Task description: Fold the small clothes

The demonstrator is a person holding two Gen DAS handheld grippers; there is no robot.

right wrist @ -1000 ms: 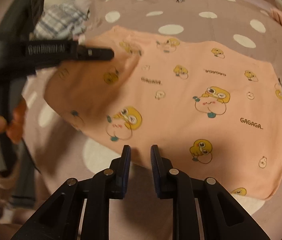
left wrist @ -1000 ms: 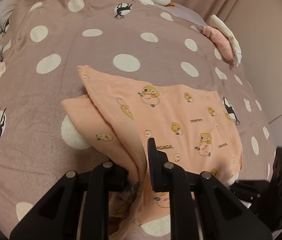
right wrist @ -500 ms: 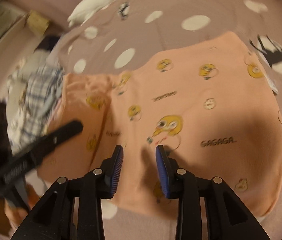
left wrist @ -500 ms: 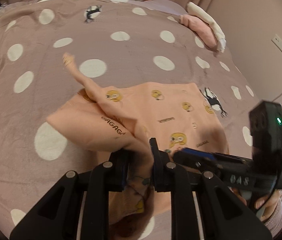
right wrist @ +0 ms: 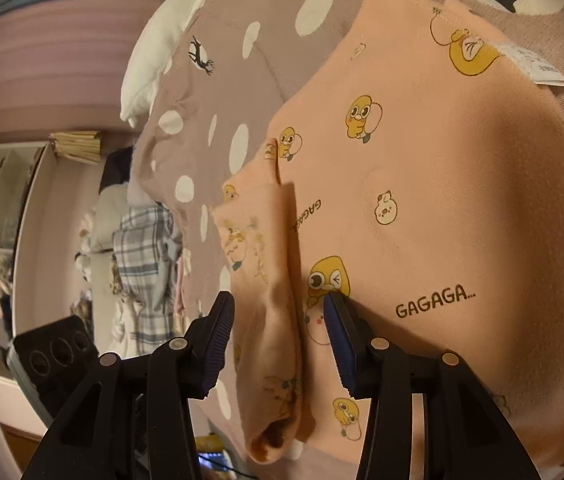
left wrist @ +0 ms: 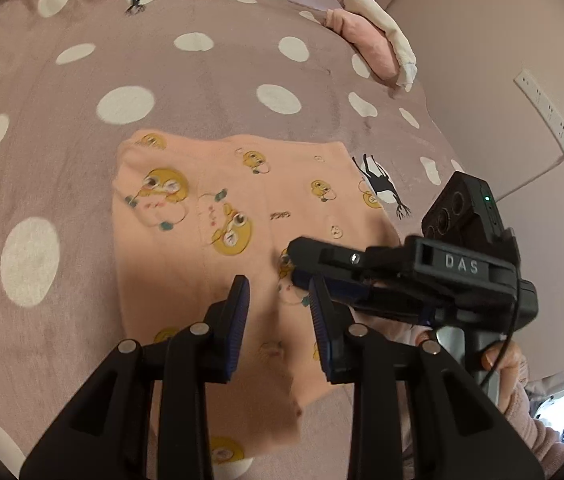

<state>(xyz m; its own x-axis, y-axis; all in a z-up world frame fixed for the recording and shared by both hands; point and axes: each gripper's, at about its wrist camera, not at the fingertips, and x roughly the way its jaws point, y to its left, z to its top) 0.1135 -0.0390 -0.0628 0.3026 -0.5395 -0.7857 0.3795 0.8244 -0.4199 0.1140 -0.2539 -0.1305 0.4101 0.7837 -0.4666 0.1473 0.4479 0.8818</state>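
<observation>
Jaws parting on the left hand-held gripper (left wrist: 278, 300), nothing pinched between them, just peach cloth lying below. Over on the right hand-held gripper (right wrist: 278, 316) the jaws are spreading too; the folded-over sleeve (right wrist: 266, 280) runs through the gap, apparently let go. That sleeve lies across the body of the peach duck-print top (left wrist: 218, 216), which rests flat on the polka-dot blanket (left wrist: 122, 60) covering the bed. So one side fold looks laid down. By my read, the other side and the crosswise fold remain. More clothes wait beyond: a plaid garment (right wrist: 142, 248) at the bed's edge, and a pink-and-white bundle (left wrist: 373, 48) near the wall.
</observation>
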